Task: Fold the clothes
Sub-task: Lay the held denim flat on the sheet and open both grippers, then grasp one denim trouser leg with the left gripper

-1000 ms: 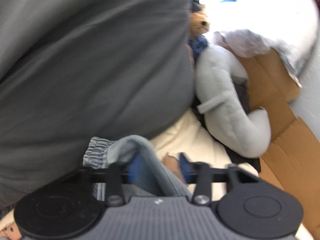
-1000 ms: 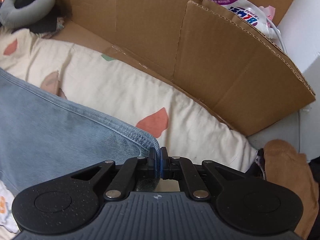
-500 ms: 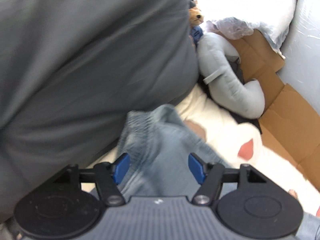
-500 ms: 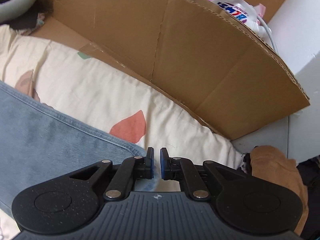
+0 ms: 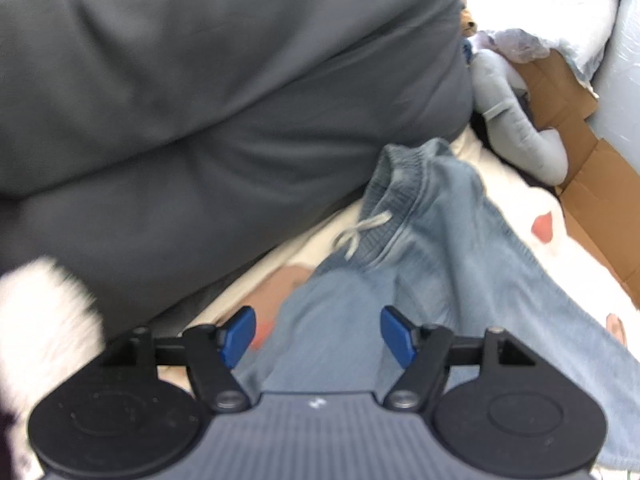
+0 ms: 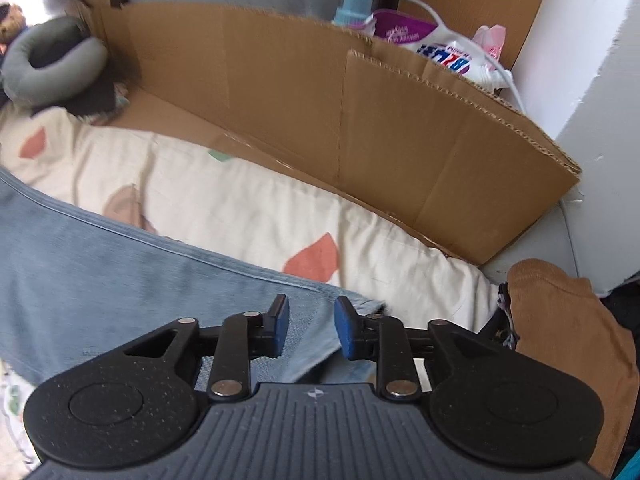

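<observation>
Light blue jeans (image 5: pixel 448 264) with an elastic waistband and a white drawstring (image 5: pixel 360 230) lie spread on a cream sheet with coloured leaf prints (image 6: pixel 256 208). My left gripper (image 5: pixel 318 336) hovers open over the upper part of the jeans, blue pads wide apart, nothing held. In the right wrist view the jeans' leg end (image 6: pixel 120 272) lies flat. My right gripper (image 6: pixel 308 324) is open just above the hem, its pads apart and free of the cloth.
A big dark grey cushion (image 5: pixel 200 100) fills the left. A grey neck pillow (image 5: pixel 520 128) and a cardboard wall (image 6: pixel 340 120) border the sheet. A brown garment (image 6: pixel 568 336) lies at the right; a detergent bag (image 6: pixel 440 46) sits behind the cardboard. Something white and blurred (image 5: pixel 40 320) is at the lower left.
Both grippers have let go of the jeans and opened. The waistband dropped onto the sheet as the left gripper drew back; the right gripper released the hem and lifted slightly.
</observation>
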Available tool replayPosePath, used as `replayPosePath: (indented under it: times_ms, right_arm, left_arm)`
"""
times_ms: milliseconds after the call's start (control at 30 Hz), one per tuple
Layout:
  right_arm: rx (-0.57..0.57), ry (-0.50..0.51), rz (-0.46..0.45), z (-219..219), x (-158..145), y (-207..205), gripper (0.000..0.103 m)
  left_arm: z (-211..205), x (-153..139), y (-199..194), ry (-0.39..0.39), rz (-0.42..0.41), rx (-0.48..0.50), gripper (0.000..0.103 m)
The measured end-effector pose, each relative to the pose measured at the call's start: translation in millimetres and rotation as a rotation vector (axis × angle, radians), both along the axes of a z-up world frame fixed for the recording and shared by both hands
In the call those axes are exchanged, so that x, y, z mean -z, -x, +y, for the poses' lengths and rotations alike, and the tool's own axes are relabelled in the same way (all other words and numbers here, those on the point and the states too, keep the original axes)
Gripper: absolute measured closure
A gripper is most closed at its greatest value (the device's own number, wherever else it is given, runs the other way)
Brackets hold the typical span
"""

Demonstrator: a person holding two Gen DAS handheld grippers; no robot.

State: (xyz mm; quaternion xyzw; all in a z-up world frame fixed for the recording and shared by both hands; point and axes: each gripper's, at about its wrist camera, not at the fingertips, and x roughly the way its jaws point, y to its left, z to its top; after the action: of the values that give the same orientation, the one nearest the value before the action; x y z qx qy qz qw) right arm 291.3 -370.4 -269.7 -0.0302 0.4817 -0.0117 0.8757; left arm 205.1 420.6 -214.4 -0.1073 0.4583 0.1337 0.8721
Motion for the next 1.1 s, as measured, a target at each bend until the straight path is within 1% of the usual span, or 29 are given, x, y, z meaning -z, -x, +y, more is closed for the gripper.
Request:
replayPosePath:
  times_ms: [167,333,400,667,800,1000,1067,1100]
  right_arm:
    - [0.012,-0.035,-0.021,3.2,-21.6,26.8,0.068]
    - [0.023,-0.071,-0.036,5.8,-37.4,54.0,0.064]
    - [0.027,-0.089,-0.039,7.6,-41.5,64.7,0.063]
    - [0.014,-0.135,-0.033,23.5,-45.7,108.8,0.062]
    - [0.013,-0.157,-0.035,30.1,-43.2,130.1,0.057]
    - [0.007,-0.210,-0.039,33.4,-34.9,154.0,0.056]
    - [0.003,-0.231,-0.041,34.2,-31.5,160.8,0.056]
    - [0.001,-0.242,-0.041,34.6,-29.8,164.1,0.056]
  left_arm:
    - [6.8,4.2,49.6,0.002,0.040,0.001,0.030]
    - [8.2,20.2,93.0,0.015,0.086,0.005,0.030]
    - [7.8,28.0,106.6,0.022,0.095,-0.004,0.030]
    - [2.9,67.8,142.1,0.061,0.091,-0.044,0.030]
    - [3.4,85.4,149.2,0.057,0.099,-0.073,0.030]
    - [4.3,109.1,157.4,0.027,0.108,-0.087,0.031]
    - [3.9,115.6,159.9,0.032,0.108,-0.084,0.038]
    - [3.9,118.7,161.3,0.041,0.108,-0.083,0.051]
